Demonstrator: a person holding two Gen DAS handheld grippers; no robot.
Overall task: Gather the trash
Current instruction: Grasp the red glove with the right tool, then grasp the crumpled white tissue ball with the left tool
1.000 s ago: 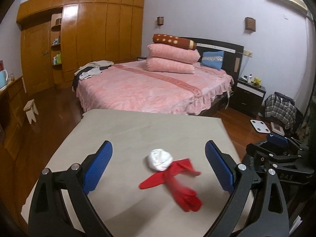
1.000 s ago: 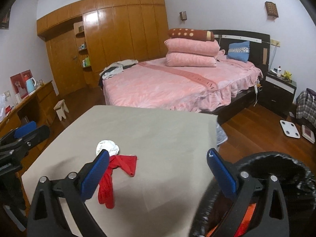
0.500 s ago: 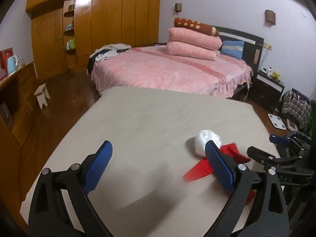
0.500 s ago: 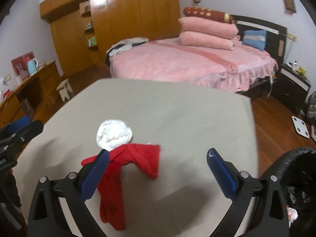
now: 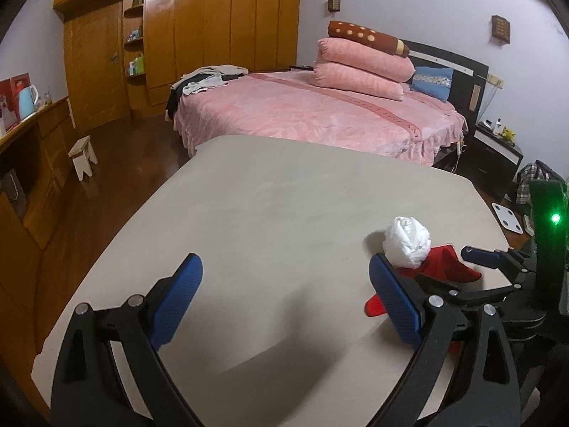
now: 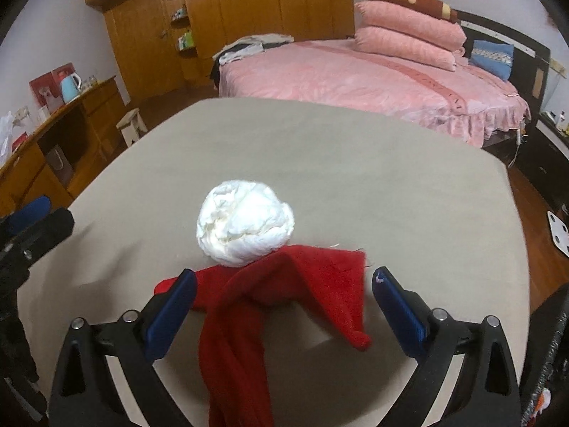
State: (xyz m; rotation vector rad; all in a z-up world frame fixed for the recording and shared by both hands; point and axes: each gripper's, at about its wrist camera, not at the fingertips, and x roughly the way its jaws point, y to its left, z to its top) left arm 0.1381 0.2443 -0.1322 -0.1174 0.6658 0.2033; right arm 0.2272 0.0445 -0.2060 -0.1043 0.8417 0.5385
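Bedroom setup here: big pink bed with stacked pillows at the back, wooden wardrobe wall behind it, and a beige table taking up most of the foreground in both wrist views.

On the table there's a red cloth spread out in a floppy shape, and a crumpled white paper ball sitting right at its far edge, touching it.

The right gripper hangs low over the red cloth with its blue fingers spread wide, one on each side of the cloth's middle. Nothing is pinched between them. Can't tell if the finger tips actually touch the fabric or just float above it.

The left gripper is also spread wide and holding nothing, over bare tabletop off to the side. From its view the paper ball sits just past its right finger, and most of the red cloth is hidden behind that finger and the other tool.

Bottom right corner of the right view shows a dark bin edge, mostly cut off.
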